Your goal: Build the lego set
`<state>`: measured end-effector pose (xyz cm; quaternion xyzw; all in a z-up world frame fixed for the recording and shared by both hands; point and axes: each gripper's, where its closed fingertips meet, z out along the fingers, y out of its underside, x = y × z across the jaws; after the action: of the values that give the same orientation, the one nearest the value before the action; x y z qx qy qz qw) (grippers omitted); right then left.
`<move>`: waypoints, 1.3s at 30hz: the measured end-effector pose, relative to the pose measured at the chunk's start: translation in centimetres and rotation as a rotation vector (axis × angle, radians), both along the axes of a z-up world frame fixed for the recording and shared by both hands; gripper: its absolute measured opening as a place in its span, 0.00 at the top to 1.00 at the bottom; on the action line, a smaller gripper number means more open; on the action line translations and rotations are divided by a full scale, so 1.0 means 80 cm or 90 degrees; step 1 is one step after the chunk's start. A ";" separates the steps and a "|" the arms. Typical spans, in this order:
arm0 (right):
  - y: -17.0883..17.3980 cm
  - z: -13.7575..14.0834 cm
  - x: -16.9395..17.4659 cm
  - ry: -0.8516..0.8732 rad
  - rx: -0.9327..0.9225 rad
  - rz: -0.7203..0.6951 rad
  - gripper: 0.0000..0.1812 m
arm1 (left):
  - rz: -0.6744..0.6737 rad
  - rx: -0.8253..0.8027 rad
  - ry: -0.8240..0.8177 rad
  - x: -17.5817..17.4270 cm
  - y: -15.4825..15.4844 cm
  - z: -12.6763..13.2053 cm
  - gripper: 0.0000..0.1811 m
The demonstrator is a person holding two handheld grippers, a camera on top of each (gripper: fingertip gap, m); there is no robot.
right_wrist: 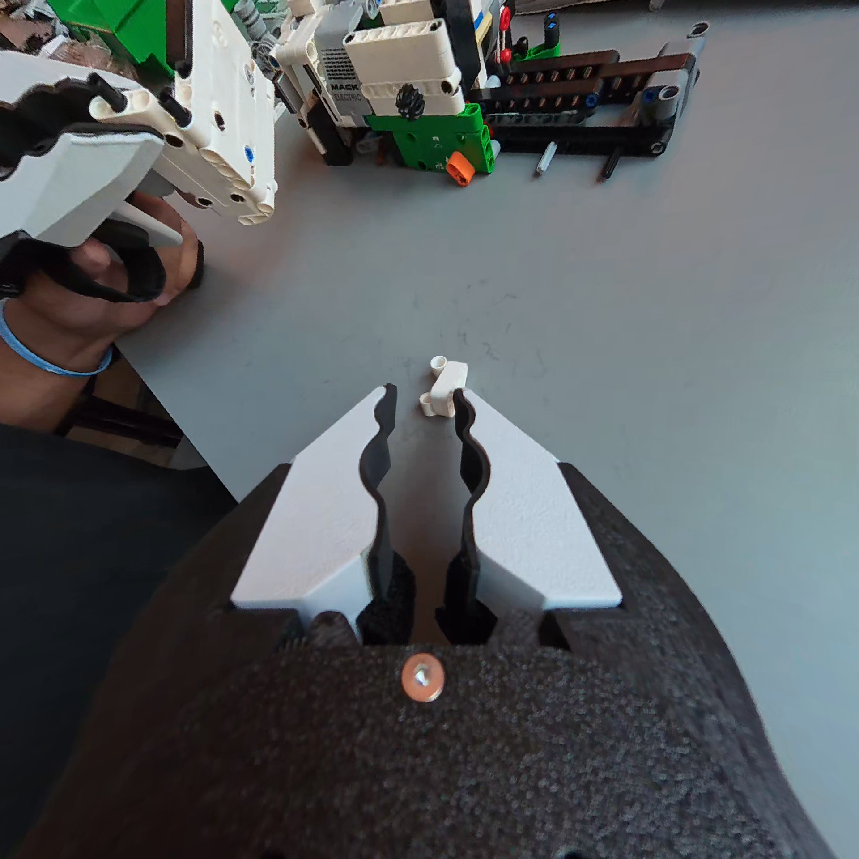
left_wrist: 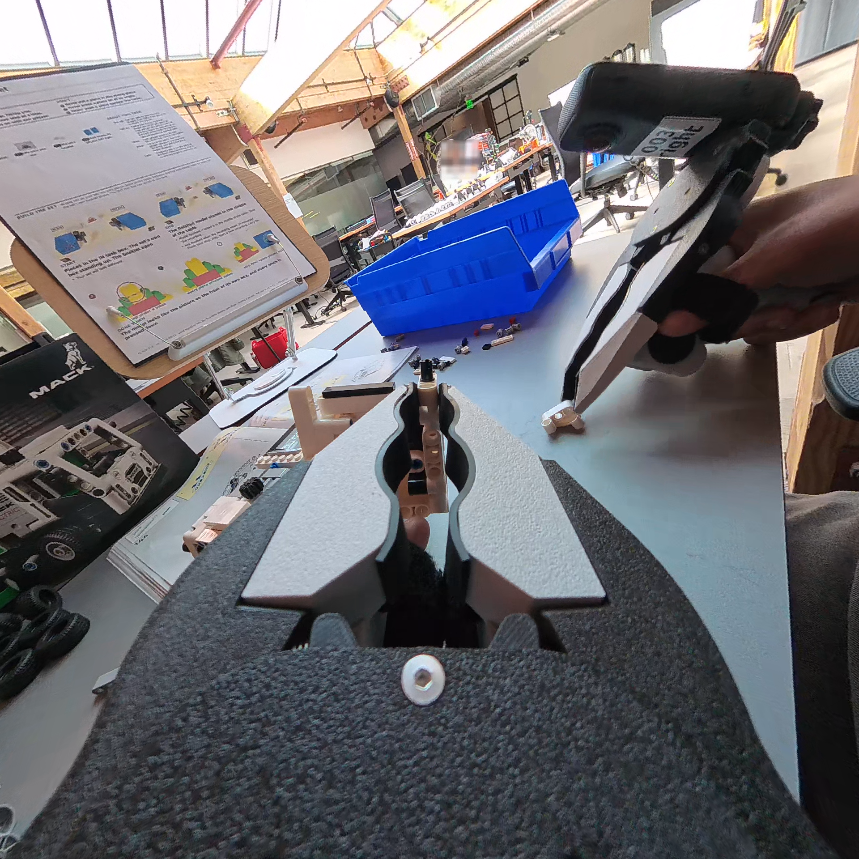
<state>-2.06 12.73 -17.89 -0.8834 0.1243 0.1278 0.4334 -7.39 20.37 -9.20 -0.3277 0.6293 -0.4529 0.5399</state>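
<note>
My left gripper (left_wrist: 425,390) is shut on a white lego sub-assembly (left_wrist: 430,446) with black pins and holds it above the table. In the right wrist view this gripper (right_wrist: 153,135) sits at the upper left with the white panel assembly (right_wrist: 223,139) in it. My right gripper (right_wrist: 424,393) is open, tips down at the grey table (right_wrist: 604,372). A small white connector piece (right_wrist: 444,386) lies on the table, touching the inside of the right fingertip (right_wrist: 460,399). In the left wrist view the right gripper (left_wrist: 574,404) stands just over this connector (left_wrist: 562,420).
A partly built truck body (right_wrist: 418,93) with black chassis beams (right_wrist: 581,97) lies at the back. A blue bin (left_wrist: 465,265), loose small pieces (left_wrist: 465,339), an instruction sheet on a stand (left_wrist: 139,200), the set box (left_wrist: 69,465) and black tyres (left_wrist: 32,632) surround the work area. My right fingertips sit around 12 cm from my left ones.
</note>
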 end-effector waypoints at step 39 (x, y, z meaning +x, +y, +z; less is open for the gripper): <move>-0.024 0.006 0.014 -0.101 0.021 0.165 0.85 | -0.002 0.009 0.002 0.000 -0.002 -0.002 0.97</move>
<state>-0.95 10.81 -17.40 -0.8923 -0.0275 0.1143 0.4359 -7.41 20.20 -9.33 -0.3232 0.6338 -0.4490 0.5407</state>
